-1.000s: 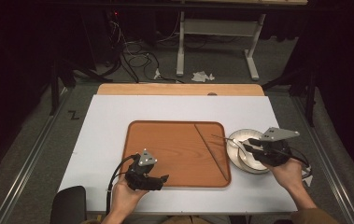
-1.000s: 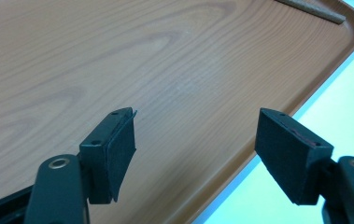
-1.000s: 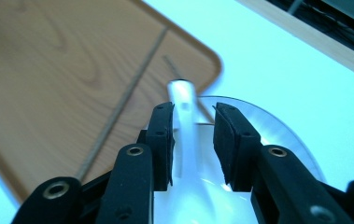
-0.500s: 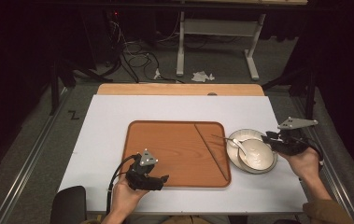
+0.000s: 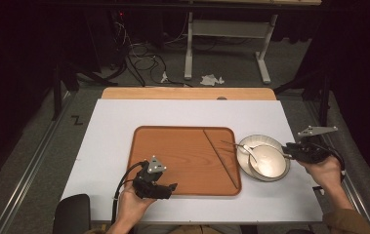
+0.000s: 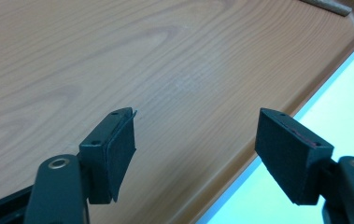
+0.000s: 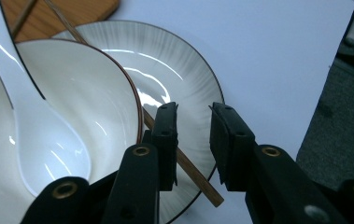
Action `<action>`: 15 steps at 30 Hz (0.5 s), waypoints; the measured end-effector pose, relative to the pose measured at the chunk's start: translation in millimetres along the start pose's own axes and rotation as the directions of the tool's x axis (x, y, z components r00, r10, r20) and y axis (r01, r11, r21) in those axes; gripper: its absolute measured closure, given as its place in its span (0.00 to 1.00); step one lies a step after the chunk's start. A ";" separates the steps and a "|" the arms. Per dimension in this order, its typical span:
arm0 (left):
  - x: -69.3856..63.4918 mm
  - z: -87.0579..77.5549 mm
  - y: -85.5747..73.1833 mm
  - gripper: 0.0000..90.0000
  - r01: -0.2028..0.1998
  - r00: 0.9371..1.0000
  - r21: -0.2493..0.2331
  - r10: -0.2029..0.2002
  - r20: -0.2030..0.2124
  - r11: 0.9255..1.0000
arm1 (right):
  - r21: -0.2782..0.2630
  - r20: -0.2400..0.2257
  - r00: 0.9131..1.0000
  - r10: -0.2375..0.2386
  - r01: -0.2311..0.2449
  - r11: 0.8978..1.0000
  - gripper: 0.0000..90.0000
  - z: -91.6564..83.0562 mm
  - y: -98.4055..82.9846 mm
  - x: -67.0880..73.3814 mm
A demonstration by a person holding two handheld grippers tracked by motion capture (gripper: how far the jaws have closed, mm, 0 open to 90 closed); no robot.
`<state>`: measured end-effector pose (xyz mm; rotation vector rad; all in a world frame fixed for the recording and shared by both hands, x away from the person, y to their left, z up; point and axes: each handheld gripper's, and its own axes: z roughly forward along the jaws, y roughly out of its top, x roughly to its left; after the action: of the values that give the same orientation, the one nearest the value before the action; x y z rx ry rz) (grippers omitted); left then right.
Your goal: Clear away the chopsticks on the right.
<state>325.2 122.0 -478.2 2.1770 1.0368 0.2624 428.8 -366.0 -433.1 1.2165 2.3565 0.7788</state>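
Wooden chopstick [image 7: 184, 165]: lay across the plate [image 7: 184, 74], under the bowl [image 7: 72, 93], its end jutting past the near plate rim.
Right gripper [image 7: 192, 135]: had withdrawn from over the bowl to the plate's right edge; jaws just closing, part open, pads either side of the chopstick end, not yet pressing.
Spoon [image 7: 30, 126]: rested in the bowl.
Left gripper [image 6: 193, 144]: unmoved over the tray [image 6: 118, 56], wide open, empty.
Finding: chopstick pickup appeared imminent.
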 end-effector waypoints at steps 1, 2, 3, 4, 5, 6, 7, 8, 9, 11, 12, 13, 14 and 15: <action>0.0 -0.4 0.2 0.32 0.001 1.000 -0.003 -0.001 0.001 1.000 | 0.016 -0.004 1.000 0.006 -0.006 1.000 0.80 3.1 -1.8 -1.3; 0.0 -0.4 0.2 0.32 0.001 1.000 -0.003 -0.001 0.001 1.000 | 0.022 -0.012 1.000 0.011 -0.011 1.000 0.80 4.4 -2.9 -1.5; 0.1 0.4 0.7 0.32 0.000 1.000 -0.001 0.000 0.004 1.000 | 0.028 -0.012 1.000 0.010 -0.010 1.000 0.80 5.3 -4.0 -1.5; -0.2 1.3 1.0 0.32 0.001 1.000 -0.001 -0.001 0.004 1.000 | 0.034 -0.016 1.000 0.012 -0.012 0.999 0.80 6.1 -5.0 -1.0; -0.3 1.8 1.1 0.32 -0.001 1.000 0.003 0.001 0.007 1.000 | 0.046 -0.019 1.000 0.010 -0.009 0.999 0.80 6.6 -6.2 -0.7; -0.3 1.8 1.1 0.32 -0.001 1.000 0.003 0.001 0.007 1.000 | 0.046 -0.019 1.000 0.010 -0.009 0.999 0.80 6.6 -6.2 -0.7; -1.0 2.0 1.2 0.32 -0.003 1.000 0.004 0.003 0.010 1.000 | 0.057 -0.023 1.000 0.011 -0.009 0.998 0.80 8.3 -8.2 0.4; -0.9 1.7 1.4 0.32 -0.007 1.000 0.003 0.007 0.010 1.000 | 0.065 -0.022 1.000 0.006 -0.005 0.998 0.80 9.0 -8.8 0.6; -1.0 1.5 1.5 0.32 -0.006 1.000 -0.001 0.006 0.009 1.000 | 0.076 -0.017 1.000 0.001 0.000 0.997 0.80 10.0 -9.0 1.5; -0.6 1.7 2.3 0.32 -0.007 1.000 -0.003 0.007 0.012 1.000 | 0.096 -0.017 1.000 -0.010 0.011 0.995 0.80 12.7 -8.4 2.9; -0.6 2.3 2.6 0.32 -0.007 1.000 -0.002 0.007 0.014 1.000 | 0.103 -0.018 1.000 -0.011 0.013 0.995 0.79 14.1 -7.8 3.9; -0.7 3.0 2.9 0.32 -0.008 1.000 0.000 0.008 0.014 1.000 | 0.114 -0.018 1.000 -0.018 0.020 0.993 0.79 15.3 -7.3 4.3; -0.7 3.5 3.1 0.32 -0.011 1.000 0.004 0.011 0.017 1.000 | 0.123 -0.018 1.000 -0.020 0.022 0.992 0.78 16.7 -6.8 4.6; -0.7 3.5 3.1 0.32 -0.011 1.000 0.004 0.011 0.017 1.000 | 0.123 -0.018 1.000 -0.020 0.022 0.992 0.78 16.7 -6.8 4.6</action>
<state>328.1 118.3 -478.6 2.1854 1.0163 0.2466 431.3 -360.3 -450.7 1.2361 2.4588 0.6474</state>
